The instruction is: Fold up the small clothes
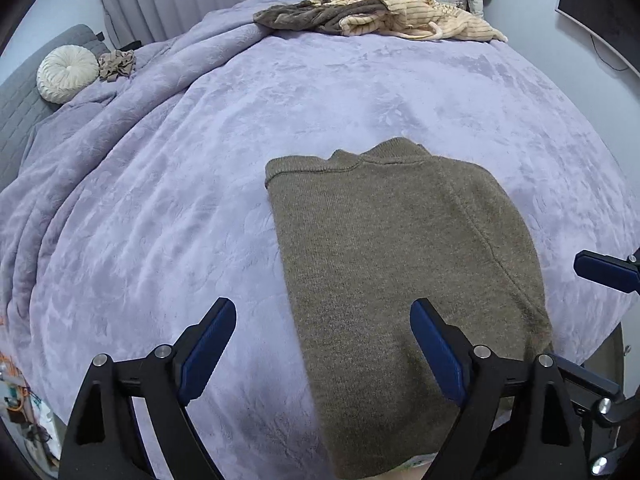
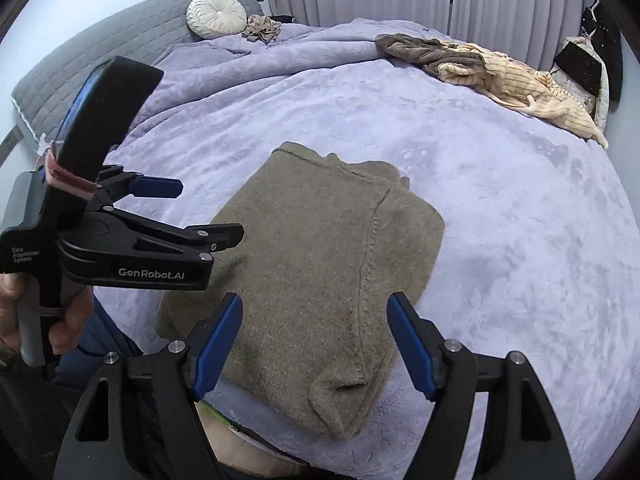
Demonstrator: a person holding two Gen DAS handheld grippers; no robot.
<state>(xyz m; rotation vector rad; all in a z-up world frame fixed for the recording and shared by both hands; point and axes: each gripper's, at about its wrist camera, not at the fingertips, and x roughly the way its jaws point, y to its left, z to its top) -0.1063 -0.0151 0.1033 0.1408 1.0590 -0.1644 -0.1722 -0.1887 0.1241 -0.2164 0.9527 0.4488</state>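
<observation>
Hovering wide open, the left gripper (image 1: 322,340) and right gripper (image 2: 314,338) grip nothing above the near end of the olive-brown sweater (image 1: 400,264). It lies folded on the lavender blanket (image 1: 160,208), with more unfolded clothes (image 1: 380,14) heaped at the far edge.

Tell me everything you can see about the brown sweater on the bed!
The brown sweater is a fuzzy olive-brown knit, folded into a long, narrow bundle. Its ribbed collar points toward the far side of the bed, and a sleeve seam runs down its length. It lies flat on the soft purple blanket, with its near end reaching the bed's edge. Both pairs of tongs, left and right, are open above its near end, holding nothing.
</observation>
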